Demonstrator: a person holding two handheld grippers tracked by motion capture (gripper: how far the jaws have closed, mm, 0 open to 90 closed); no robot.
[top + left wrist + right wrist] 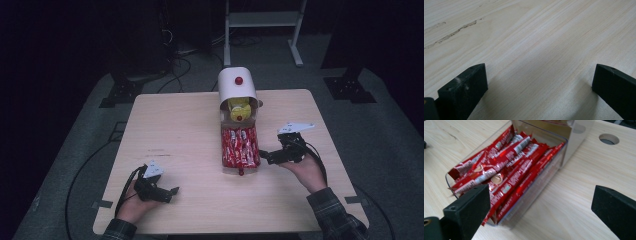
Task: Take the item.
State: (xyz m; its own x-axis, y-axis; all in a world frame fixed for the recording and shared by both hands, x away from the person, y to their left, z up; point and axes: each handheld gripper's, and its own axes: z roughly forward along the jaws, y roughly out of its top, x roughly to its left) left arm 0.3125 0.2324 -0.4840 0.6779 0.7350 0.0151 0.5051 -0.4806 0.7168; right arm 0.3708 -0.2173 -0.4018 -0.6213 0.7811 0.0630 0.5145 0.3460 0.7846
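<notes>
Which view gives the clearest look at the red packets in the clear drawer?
The right gripper view: the red packets lie close up in the clear drawer, wrappers and print distinguishable. The high view shows them small, as a red block. The left gripper view looks at bare table between open jaws.

Wooden table [190, 125] with sachet tray [240, 168]

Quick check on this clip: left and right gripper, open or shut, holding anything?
Left gripper: open, jaws wide apart over bare table, holding nothing.
Right gripper: open, holding nothing, beside the clear tray of red packets.
</notes>
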